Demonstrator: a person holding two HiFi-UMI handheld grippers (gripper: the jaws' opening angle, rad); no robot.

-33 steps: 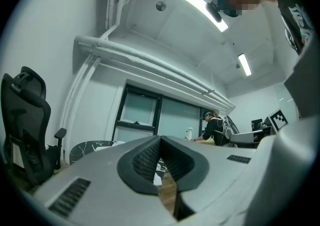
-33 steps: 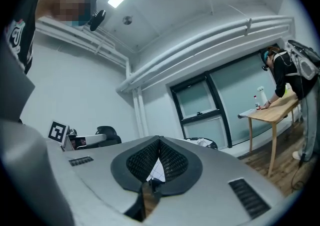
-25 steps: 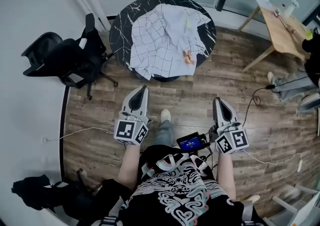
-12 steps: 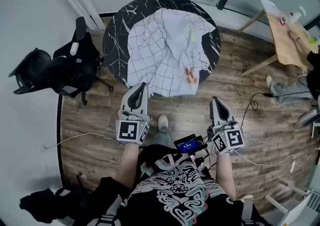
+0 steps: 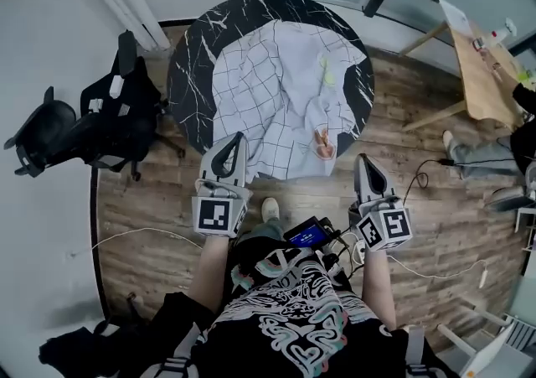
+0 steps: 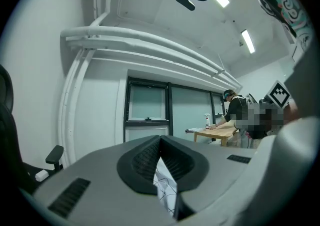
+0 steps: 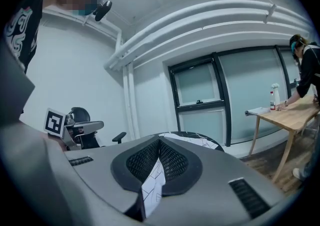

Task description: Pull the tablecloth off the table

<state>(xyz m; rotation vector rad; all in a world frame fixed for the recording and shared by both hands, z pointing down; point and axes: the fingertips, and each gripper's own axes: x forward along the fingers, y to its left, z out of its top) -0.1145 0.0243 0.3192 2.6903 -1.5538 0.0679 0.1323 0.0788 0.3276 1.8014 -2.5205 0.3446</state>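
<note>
A round black marble table (image 5: pixel 188 58) carries a crumpled white checked tablecloth (image 5: pixel 276 91) that hangs over the near edge. A small orange thing (image 5: pixel 322 142) and a pale green one (image 5: pixel 327 75) lie on the cloth. My left gripper (image 5: pixel 237 137) is shut and empty, its tip over the cloth's near left edge. Also shut and empty, my right gripper (image 5: pixel 362 158) is just off the table's near right rim. In the left gripper view the shut gripper (image 6: pixel 160 139) shows checked cloth (image 6: pixel 165 190) beyond the jaws. The right gripper (image 7: pixel 159 141) shows the cloth (image 7: pixel 152 187) likewise.
A black office chair (image 5: pixel 100 116) stands left of the table. A wooden table (image 5: pixel 481 66) with a person (image 5: pixel 519 142) beside it is at the right. A cable (image 5: pixel 427 171) lies on the wood floor. A small screen (image 5: pixel 306 238) hangs at my waist.
Both grippers have come forward toward the table, from well short of it to its near edge. Their jaws stayed shut and empty.
</note>
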